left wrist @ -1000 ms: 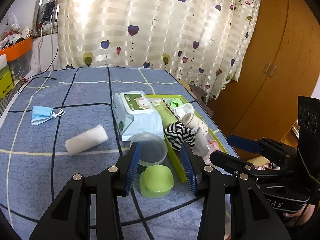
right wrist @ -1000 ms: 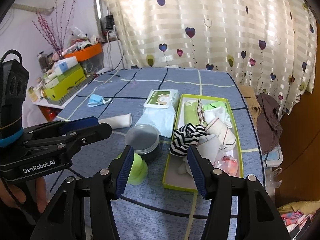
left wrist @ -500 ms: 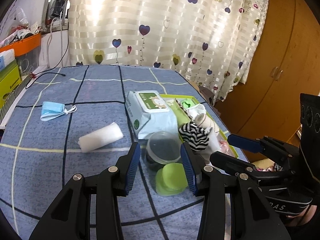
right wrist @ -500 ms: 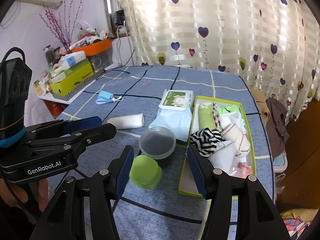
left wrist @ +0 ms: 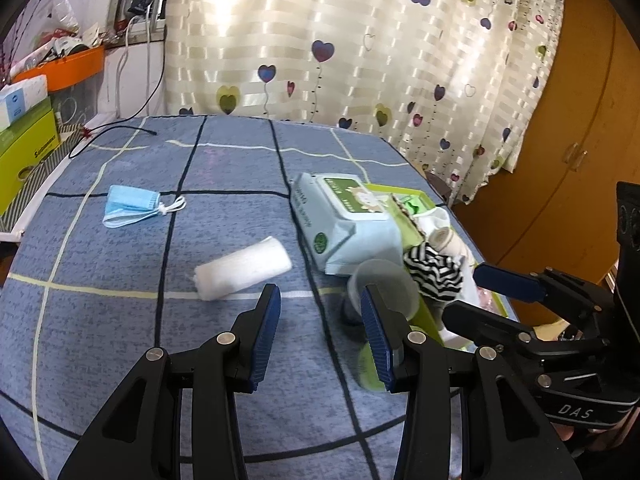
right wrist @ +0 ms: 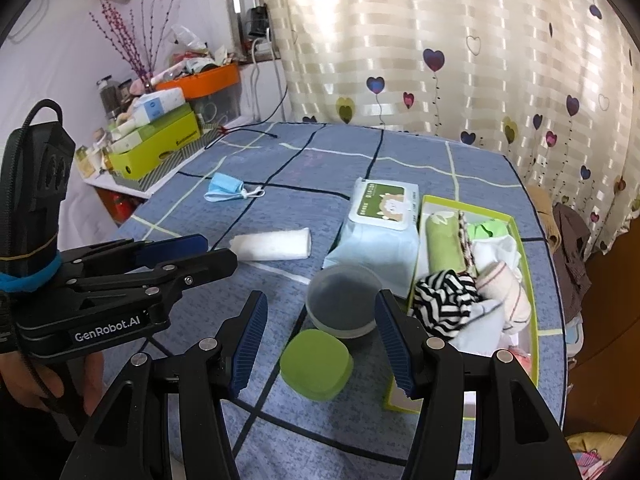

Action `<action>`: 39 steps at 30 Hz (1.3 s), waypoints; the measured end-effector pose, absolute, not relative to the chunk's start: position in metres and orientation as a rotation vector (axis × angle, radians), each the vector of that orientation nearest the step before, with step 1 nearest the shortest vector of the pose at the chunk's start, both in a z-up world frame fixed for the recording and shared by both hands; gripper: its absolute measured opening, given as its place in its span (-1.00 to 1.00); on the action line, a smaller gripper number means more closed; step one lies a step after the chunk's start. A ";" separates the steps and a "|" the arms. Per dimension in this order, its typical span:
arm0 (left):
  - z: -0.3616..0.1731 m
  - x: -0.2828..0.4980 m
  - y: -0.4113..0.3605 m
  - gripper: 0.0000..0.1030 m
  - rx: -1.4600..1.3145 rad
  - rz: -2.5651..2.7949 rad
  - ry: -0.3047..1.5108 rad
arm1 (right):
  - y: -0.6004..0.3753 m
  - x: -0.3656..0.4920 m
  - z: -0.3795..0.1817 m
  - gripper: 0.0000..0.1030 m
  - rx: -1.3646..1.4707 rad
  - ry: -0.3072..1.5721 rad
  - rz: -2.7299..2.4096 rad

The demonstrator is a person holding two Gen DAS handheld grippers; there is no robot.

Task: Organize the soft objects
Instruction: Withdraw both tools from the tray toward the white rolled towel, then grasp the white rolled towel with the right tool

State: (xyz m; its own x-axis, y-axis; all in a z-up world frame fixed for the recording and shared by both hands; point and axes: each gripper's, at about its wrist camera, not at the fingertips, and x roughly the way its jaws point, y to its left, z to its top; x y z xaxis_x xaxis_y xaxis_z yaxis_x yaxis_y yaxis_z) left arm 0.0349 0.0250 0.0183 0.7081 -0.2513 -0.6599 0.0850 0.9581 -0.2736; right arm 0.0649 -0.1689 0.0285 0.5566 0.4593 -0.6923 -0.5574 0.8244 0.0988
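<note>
A white rolled towel (left wrist: 243, 268) (right wrist: 273, 244) lies on the blue checked tablecloth, just ahead and left of my open, empty left gripper (left wrist: 320, 312). A blue face mask (left wrist: 130, 205) (right wrist: 227, 192) lies further back left. A green tray (right wrist: 524, 264) on the right holds a striped black-and-white cloth (right wrist: 446, 298), rolled socks and green cloths. My right gripper (right wrist: 318, 320) is open and empty, above a round lidded container (right wrist: 343, 300) and a green tub (right wrist: 316, 364).
A wet-wipes pack (left wrist: 344, 220) (right wrist: 378, 224) lies beside the tray. Boxes and an orange bin (right wrist: 200, 80) stand on a shelf at far left. A heart-print curtain hangs behind the table, a wooden wardrobe (left wrist: 580, 140) at right. A black cable (left wrist: 116, 132) lies at the back.
Both grippers have swung left: the scene shifts right in both views, bringing the white towel roll nearer the left gripper's centre. Both stay open.
</note>
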 end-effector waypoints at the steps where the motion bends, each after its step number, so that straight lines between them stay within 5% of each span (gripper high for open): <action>1: 0.017 0.036 0.028 -0.16 -0.230 -0.186 0.766 | -0.167 0.066 0.028 0.08 -0.140 0.776 0.605; 20: -0.002 0.043 0.099 -0.16 -0.292 -0.083 0.785 | -0.100 0.103 0.017 0.08 -0.280 0.814 0.708; 39: -0.022 0.042 0.153 -0.16 -0.384 0.009 0.797 | 0.008 0.158 -0.042 0.18 -0.885 0.887 0.993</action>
State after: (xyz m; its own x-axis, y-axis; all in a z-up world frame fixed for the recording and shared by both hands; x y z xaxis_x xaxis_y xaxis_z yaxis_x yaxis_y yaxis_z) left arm 0.0416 0.1533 -0.0224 0.7023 -0.1360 -0.6988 -0.1509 0.9308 -0.3328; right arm 0.1585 0.0083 -0.0415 0.2873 0.3048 -0.9081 -0.9365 0.2886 -0.1994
